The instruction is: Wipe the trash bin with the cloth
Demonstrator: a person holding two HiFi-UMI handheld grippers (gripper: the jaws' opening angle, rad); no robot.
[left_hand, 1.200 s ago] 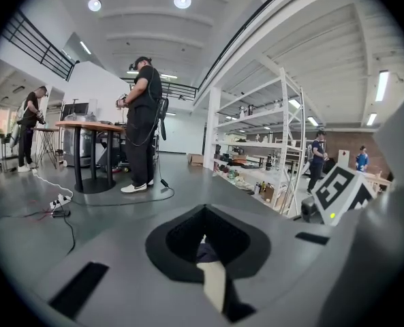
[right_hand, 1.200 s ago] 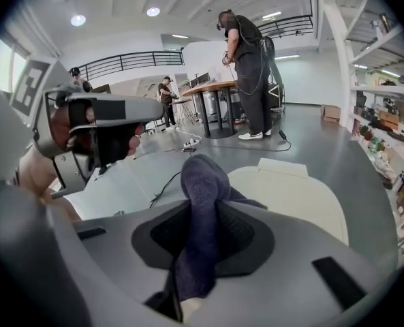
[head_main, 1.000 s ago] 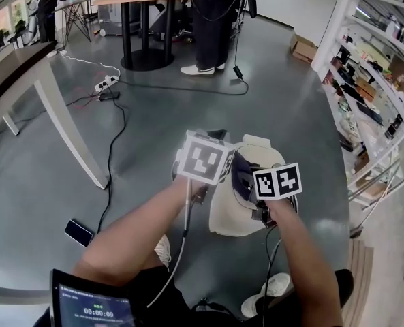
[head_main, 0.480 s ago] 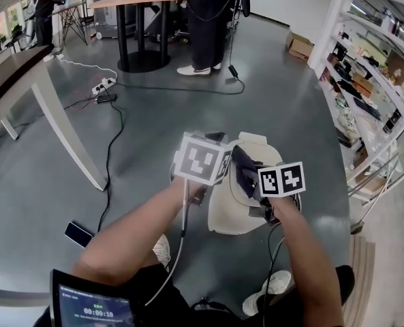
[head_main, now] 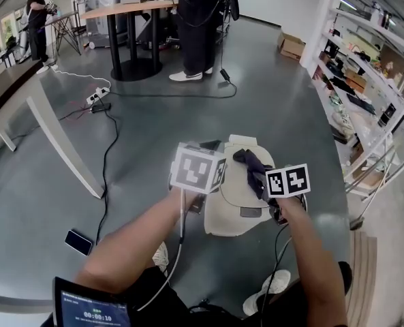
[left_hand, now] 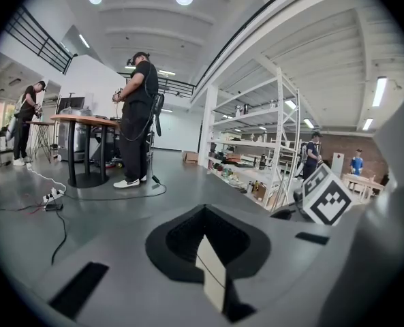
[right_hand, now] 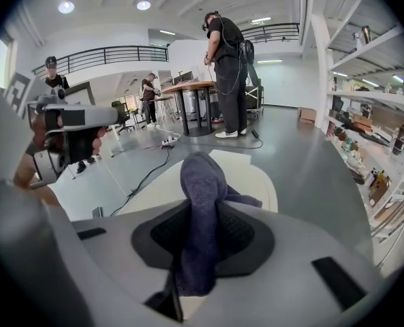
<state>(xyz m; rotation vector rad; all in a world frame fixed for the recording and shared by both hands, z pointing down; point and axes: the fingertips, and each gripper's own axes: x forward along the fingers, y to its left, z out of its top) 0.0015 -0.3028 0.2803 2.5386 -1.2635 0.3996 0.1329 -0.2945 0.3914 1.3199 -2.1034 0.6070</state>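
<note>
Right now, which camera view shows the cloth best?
The right gripper view: the dark cloth fills its centre, clamped in the right hand-held gripper, over the trash bin. The head view shows it only small, lying on the bin's top. The left gripper view does not show it.

A person [head_main: 193, 26] is standing beside a round table [head_main: 123, 7]; what is probably a phone [head_main: 78, 241] is lying on the grey floor [head_main: 140, 135].

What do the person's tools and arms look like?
The left tool and right tool are grey with a dark recess; each carries a white cube with black square markers. A pale cable trails from the left, a dark cable from the right. The forearms are bare.
</note>
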